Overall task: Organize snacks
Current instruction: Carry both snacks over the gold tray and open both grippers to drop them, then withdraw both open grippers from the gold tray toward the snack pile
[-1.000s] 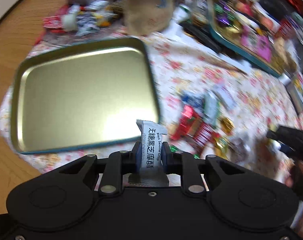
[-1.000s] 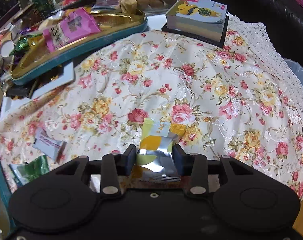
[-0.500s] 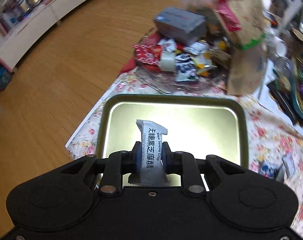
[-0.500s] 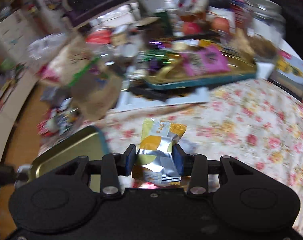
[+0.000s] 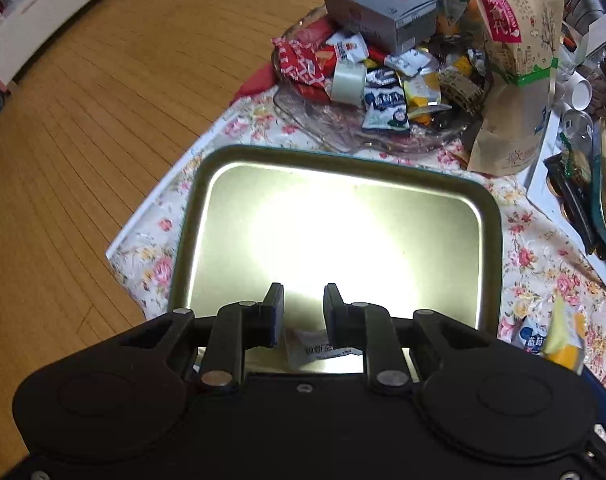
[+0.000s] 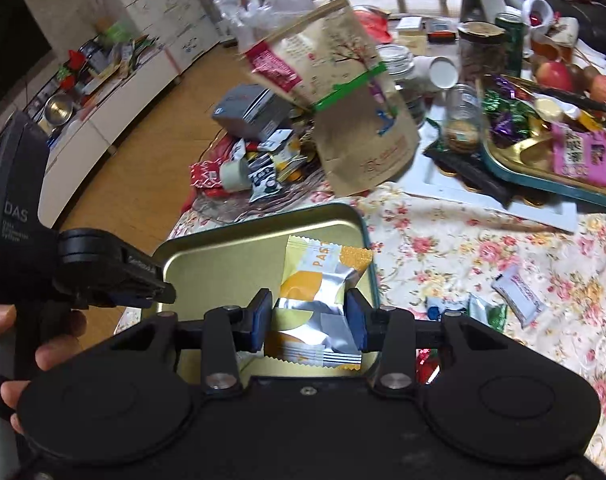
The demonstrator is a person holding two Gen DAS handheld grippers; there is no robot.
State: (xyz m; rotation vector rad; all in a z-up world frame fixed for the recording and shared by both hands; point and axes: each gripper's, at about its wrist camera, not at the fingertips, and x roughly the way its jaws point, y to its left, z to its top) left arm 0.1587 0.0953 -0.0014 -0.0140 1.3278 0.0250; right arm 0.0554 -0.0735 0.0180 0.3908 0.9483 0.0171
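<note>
The gold metal tray (image 5: 207, 184) lies on the floral tablecloth. My left gripper (image 5: 303, 304) is open over the tray's near edge. The grey sesame crisp packet (image 5: 319, 350) lies in the tray just below its fingers, partly hidden. My right gripper (image 6: 309, 320) is shut on a yellow and silver pastry packet (image 6: 315, 292) and holds it above the tray (image 6: 223, 252) at its right side. The left gripper (image 6: 115, 276) shows in the right wrist view over the tray's left side. The pastry packet's edge (image 5: 561, 334) shows in the left wrist view.
A glass dish of mixed snacks (image 5: 383, 92) with a grey box (image 5: 377, 8) and a brown paper bag (image 5: 515, 72) stand behind the tray. A second full tray (image 6: 551, 160) sits far right. Loose candies (image 6: 517, 290) lie on the cloth right of the tray. The table edge and wooden floor (image 5: 83, 120) are left.
My left gripper has opened and dropped the sesame crisp packet into the tray. My right gripper has swung left with the pastry packet to above the tray.
</note>
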